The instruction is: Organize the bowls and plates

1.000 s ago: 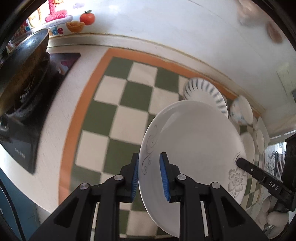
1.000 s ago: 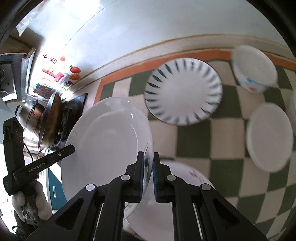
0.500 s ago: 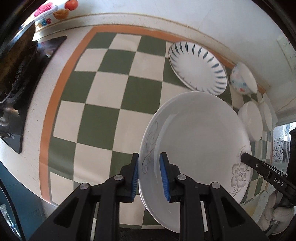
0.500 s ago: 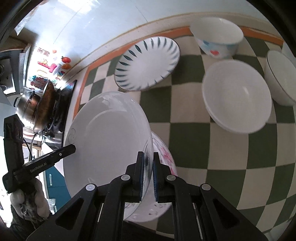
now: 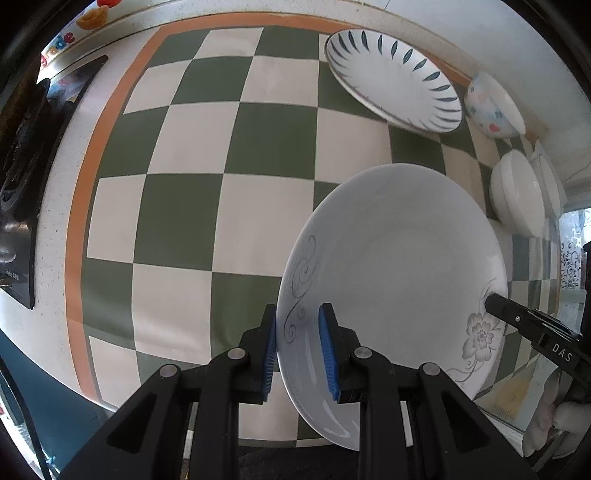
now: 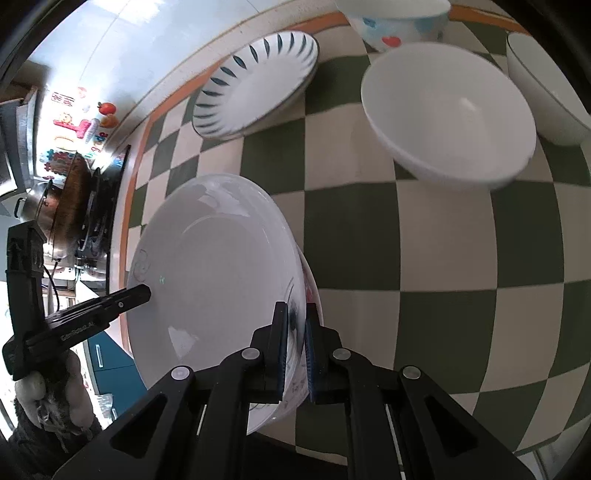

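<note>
Both grippers hold one white plate with grey flower scrolls [image 5: 391, 258], tilted low over the green-and-cream checked counter [image 5: 221, 166]. My left gripper [image 5: 297, 332] is shut on its left rim. My right gripper [image 6: 295, 321] is shut on the opposite rim by the flower, and its tip shows in the left wrist view [image 5: 495, 301]. In the right wrist view the plate [image 6: 214, 266] covers most of a pink-patterned plate [image 6: 313, 291] lying under it; I cannot tell whether they touch. The left gripper's tip [image 6: 142, 291] shows at the plate's far rim.
A blue-petal plate [image 5: 391, 77] leans at the counter's back edge. Beside it stand a heart-patterned bowl [image 6: 399, 22], a plain white bowl [image 6: 450, 110] and a dark-rimmed bowl [image 6: 546, 74]. A stove with a wok [image 6: 70, 199] sits to the left. A person's hand holds the left gripper.
Both grippers have sunk toward the counter with the plate between them. The bowls and blue-petal plate now sit farther up in both views. Both grips are unchanged.
</note>
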Available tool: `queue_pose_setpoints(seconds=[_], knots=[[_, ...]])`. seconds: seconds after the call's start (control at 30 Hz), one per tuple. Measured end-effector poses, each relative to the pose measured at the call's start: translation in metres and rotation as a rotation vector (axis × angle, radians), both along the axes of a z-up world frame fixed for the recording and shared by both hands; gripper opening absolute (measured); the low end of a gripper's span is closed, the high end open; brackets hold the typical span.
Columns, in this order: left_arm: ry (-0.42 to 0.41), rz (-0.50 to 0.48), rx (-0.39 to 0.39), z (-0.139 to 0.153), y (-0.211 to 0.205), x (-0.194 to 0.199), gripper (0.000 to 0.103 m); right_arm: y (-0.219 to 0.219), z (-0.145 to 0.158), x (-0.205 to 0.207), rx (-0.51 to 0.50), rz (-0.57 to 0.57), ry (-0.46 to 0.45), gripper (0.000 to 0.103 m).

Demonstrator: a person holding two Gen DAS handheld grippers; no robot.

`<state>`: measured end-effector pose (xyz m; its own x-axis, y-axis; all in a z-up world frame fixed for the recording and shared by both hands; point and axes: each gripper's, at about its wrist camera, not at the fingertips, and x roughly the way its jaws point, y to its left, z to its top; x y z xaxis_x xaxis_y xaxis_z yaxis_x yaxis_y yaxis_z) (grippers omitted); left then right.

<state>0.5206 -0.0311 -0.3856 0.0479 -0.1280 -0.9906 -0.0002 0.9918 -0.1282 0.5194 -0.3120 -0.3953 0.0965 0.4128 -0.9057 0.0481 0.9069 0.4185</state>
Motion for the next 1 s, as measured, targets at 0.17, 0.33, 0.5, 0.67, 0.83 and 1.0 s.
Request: queue_pose_setpoints(seconds=[0.17,0.33,0.5,0.67,0.83,1.0], knots=[[0.025,-0.016,0.017,-0.007,0.000,0.001,0.020,0.006,-0.008,-0.002,-0.004,0.000,0.025,0.010],[0.055,-0.031,0.042,-0.012,-0.004,0.001,0.020,0.013,-0.014,0.000,-0.017,0.001,0.067,0.013],[0.063,-0.063,0.077,-0.013,-0.012,0.002,0.020,0.017,-0.017,0.003,0.023,-0.018,0.121,0.029],[0.076,-0.100,0.131,-0.013,-0.032,0.007,0.020,0.020,-0.015,0.002,0.001,-0.024,0.142,0.030],[0.081,-0.108,0.140,-0.014,-0.041,0.008,0.020,0.025,-0.007,0.001,-0.054,-0.021,0.162,0.030],[0.079,-0.087,0.122,-0.011,-0.037,0.011,0.020,0.023,0.001,0.000,-0.130,-0.020,0.147,0.030]])
